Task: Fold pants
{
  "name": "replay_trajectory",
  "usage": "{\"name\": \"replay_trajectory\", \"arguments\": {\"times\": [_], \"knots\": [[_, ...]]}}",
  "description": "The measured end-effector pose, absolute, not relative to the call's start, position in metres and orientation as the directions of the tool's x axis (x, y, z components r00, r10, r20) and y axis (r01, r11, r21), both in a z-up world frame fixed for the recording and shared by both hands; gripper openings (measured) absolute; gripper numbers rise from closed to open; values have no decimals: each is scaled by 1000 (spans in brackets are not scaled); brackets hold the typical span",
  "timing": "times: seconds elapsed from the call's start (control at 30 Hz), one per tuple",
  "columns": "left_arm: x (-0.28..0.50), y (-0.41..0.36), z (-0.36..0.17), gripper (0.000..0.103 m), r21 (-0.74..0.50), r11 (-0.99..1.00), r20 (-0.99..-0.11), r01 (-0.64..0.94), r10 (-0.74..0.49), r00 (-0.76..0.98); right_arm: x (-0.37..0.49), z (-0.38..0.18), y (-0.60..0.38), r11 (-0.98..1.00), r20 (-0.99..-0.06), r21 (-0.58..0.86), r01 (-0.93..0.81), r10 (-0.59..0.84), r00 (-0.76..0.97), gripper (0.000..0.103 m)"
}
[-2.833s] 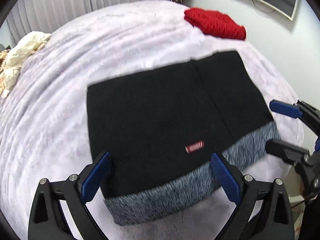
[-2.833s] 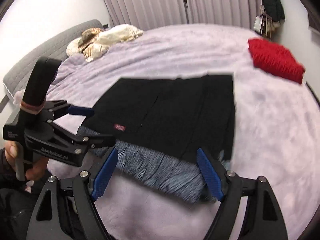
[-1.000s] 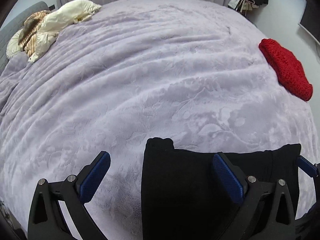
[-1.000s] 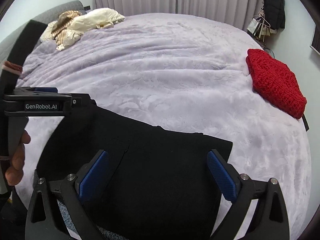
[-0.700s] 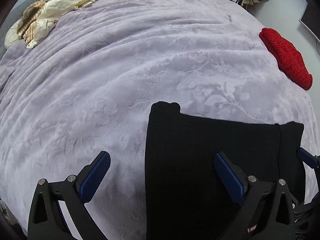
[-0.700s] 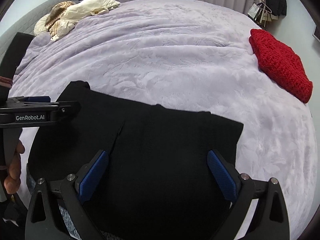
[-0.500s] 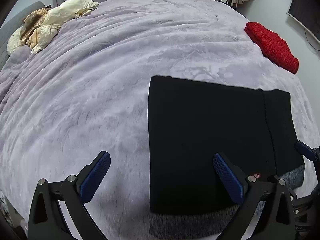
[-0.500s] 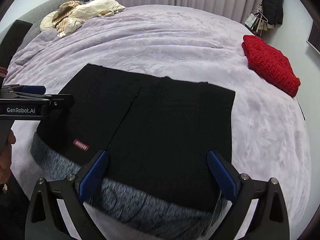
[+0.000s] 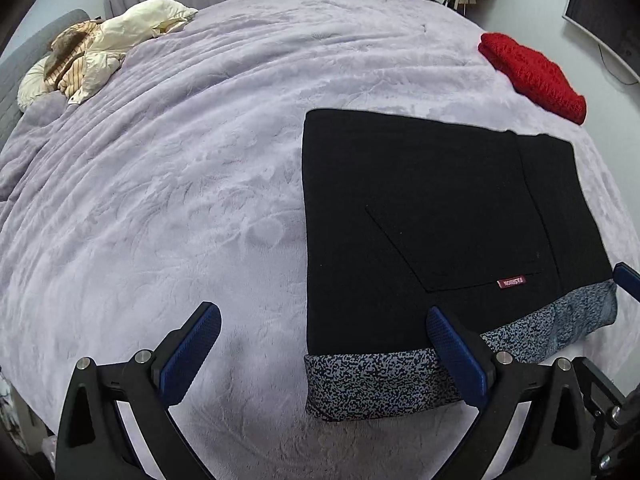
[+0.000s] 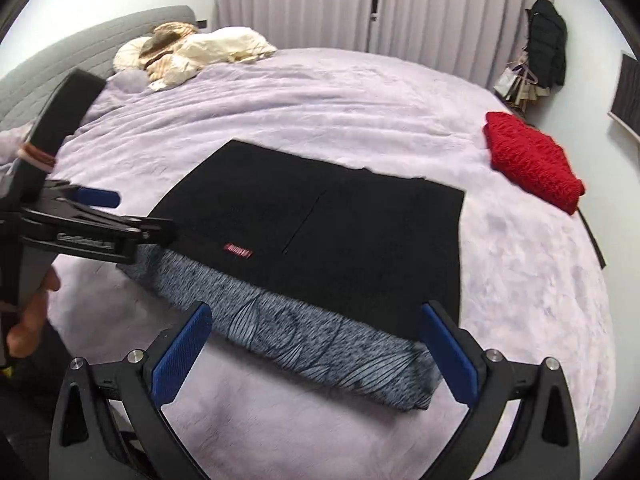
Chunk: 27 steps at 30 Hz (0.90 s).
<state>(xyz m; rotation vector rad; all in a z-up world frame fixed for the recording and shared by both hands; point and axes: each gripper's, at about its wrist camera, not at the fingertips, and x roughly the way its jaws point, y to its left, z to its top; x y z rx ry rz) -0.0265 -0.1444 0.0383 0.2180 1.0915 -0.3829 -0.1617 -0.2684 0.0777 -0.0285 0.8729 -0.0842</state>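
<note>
Both grippers gape wide, holding nothing: left gripper (image 9: pixel 320 354) and right gripper (image 10: pixel 316 354) hover over the bedspread (image 9: pixel 168 200). Folded pants (image 10: pixel 320 248) lie flat toward twelve o'clock of the right gripper, two o'clock of the left.

My right gripper (image 9: pixel 626 280) is cut off at the right edge of my left view, the small red tag (image 10: pixel 237 251) on the pants (image 10: pixel 320 236) blurs unreadably, and my left hand (image 10: pixel 28 320) runs off lower left.

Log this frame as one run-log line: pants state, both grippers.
pants: folded flat on bed, grey waistband nearest | left gripper: open, empty | right gripper: open, empty
</note>
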Motion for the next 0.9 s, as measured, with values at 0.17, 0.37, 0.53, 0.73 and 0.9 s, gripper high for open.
{"name": "replay_trajectory", "arguments": {"times": [0.17, 0.37, 0.53, 0.73, 0.9], "knots": [[-27, -144, 34, 103, -29, 914, -891, 404, -207, 404, -145, 50, -285, 997, -822, 23, 79, -26, 569, 102], [-27, -147, 34, 103, -18, 919, -890, 395, -195, 413, -107, 93, -305, 994, -762, 16, 111, -60, 645, 103], [-28, -148, 34, 103, -13, 916, -889, 401, -194, 414, -22, 72, -316, 992, -854, -5, 127, -70, 515, 103], [-17, -142, 58, 103, -86, 910, -881, 405, -259, 395, -11, 54, -332, 987, -890, 10, 163, -66, 451, 103], [43, -148, 79, 103, -43, 949, -871, 311, -188, 454, -69, 77, -334, 972, -825, 30, 233, -108, 554, 103]]}}
